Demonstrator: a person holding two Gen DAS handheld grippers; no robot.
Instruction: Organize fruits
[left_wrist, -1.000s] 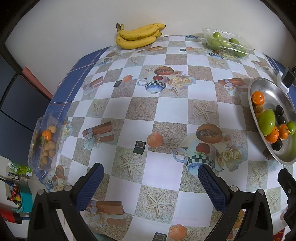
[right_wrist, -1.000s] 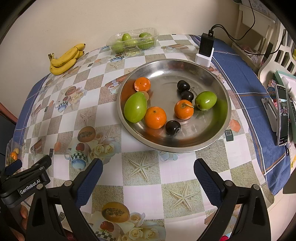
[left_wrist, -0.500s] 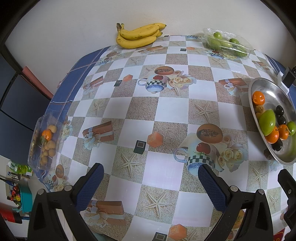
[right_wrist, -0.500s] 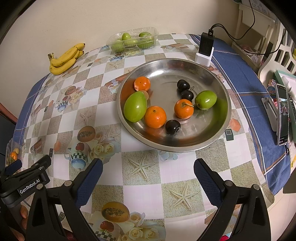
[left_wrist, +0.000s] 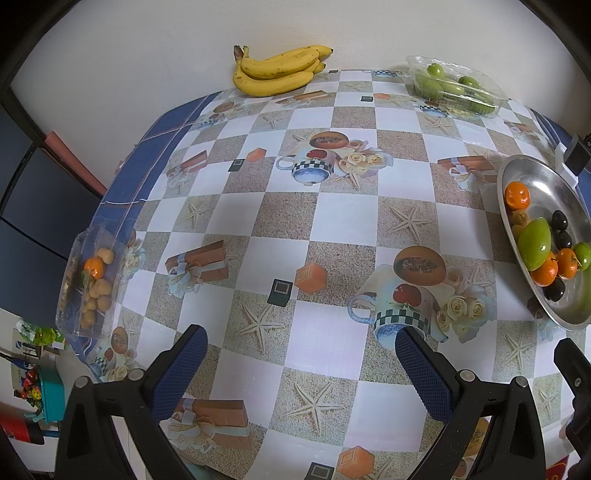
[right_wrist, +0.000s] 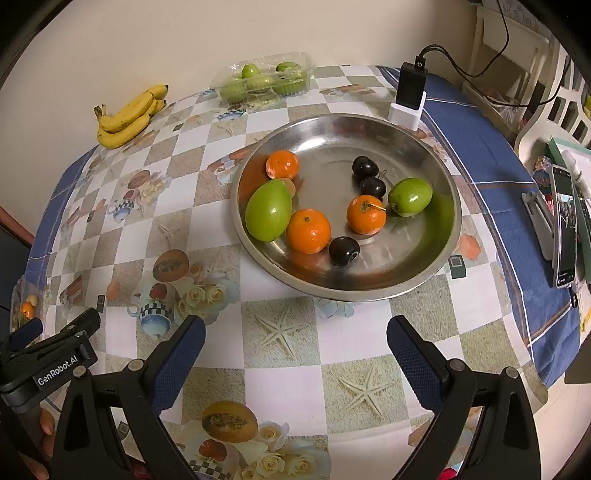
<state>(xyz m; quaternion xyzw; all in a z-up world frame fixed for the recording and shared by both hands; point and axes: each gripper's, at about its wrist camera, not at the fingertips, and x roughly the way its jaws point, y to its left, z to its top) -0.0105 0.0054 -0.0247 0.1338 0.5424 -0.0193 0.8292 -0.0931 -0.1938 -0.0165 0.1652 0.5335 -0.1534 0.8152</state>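
Note:
A steel plate holds a green mango, three oranges, three dark plums and a small green fruit. A banana bunch lies at the far wall. A clear tray of green fruits is at the back. A clear box of small brown fruits and an orange sits at the left table edge. My left gripper is open and empty above the table's near side. My right gripper is open and empty in front of the plate.
A black charger on a white block stands behind the plate with a cable running back. A phone on a stand is at the right edge. The left gripper body shows in the right wrist view at lower left.

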